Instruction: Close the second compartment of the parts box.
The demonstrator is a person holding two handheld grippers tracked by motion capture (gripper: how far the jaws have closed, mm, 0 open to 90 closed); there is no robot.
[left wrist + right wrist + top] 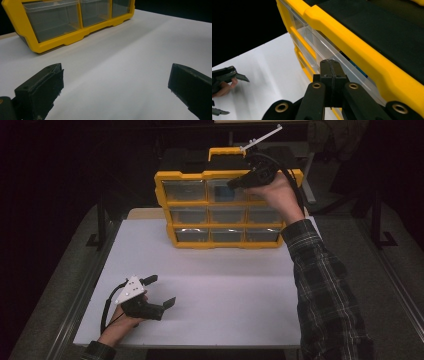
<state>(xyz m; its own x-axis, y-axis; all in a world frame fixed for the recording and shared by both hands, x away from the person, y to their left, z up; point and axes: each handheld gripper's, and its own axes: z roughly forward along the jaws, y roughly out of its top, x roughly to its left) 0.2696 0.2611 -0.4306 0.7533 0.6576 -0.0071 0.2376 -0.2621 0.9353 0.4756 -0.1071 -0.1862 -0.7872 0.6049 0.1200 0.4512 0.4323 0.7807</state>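
A yellow organizer (224,226) with three rows of clear drawers stands upright at the back of the white table (230,290). Its top middle drawer (223,191) holds something blue (360,69). My right gripper (234,183) is raised in front of the top row, jaws pressed together with nothing between them (330,62), tips close to the clear drawer front; I cannot tell if they touch it. My left gripper (161,290) rests low over the near left of the table, open and holding nothing (116,72), pointing toward the organizer's bottom row (53,23).
The organizer has a yellow carry handle (226,153) on top of its black lid (372,22). The table's near edge (190,344) runs just past the left hand. Dark floor and table legs lie on both sides.
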